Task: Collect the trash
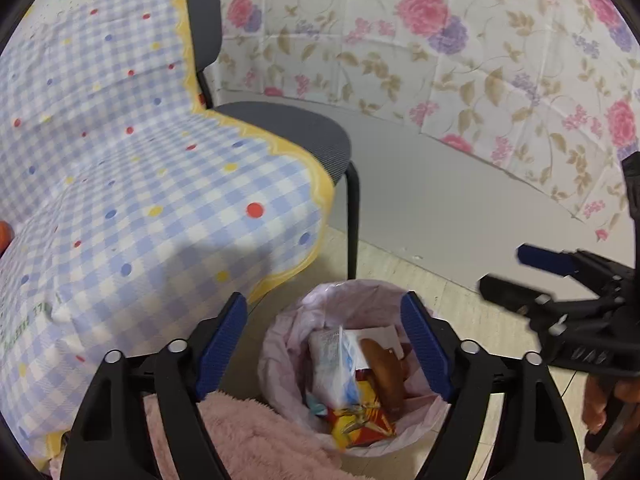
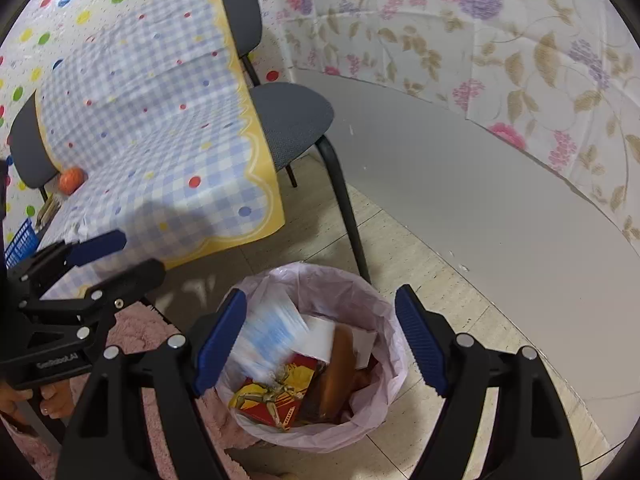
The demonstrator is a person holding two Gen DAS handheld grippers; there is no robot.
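Pink-lined waste bin point(image 2: 308, 356) sits on the floor beside the chair point(image 2: 292, 116), holding a blurred pale plastic packet point(image 2: 272, 336): light, crinkly, slippery, so pinch it at a sealed edge; your left gripper point(image 1: 324, 344) and right gripper point(image 2: 320, 340) both gape empty above it

To your left, a blue-and-white checked cloth point(image 1: 132, 168) with coloured dots and a yellow scalloped border drapes over a grey-seated chair point(image 1: 296, 132) with black legs. Behind it you see a floral sheet point(image 1: 460, 52) hung above a plain grey wall panel point(image 2: 460, 184). A fluffy pink rug point(image 1: 248, 436) lies on the pale tiled floor point(image 2: 400, 248). In your right wrist view, an orange ball point(image 2: 71, 179) sits on the cloth, near a blue basket point(image 2: 20, 242).
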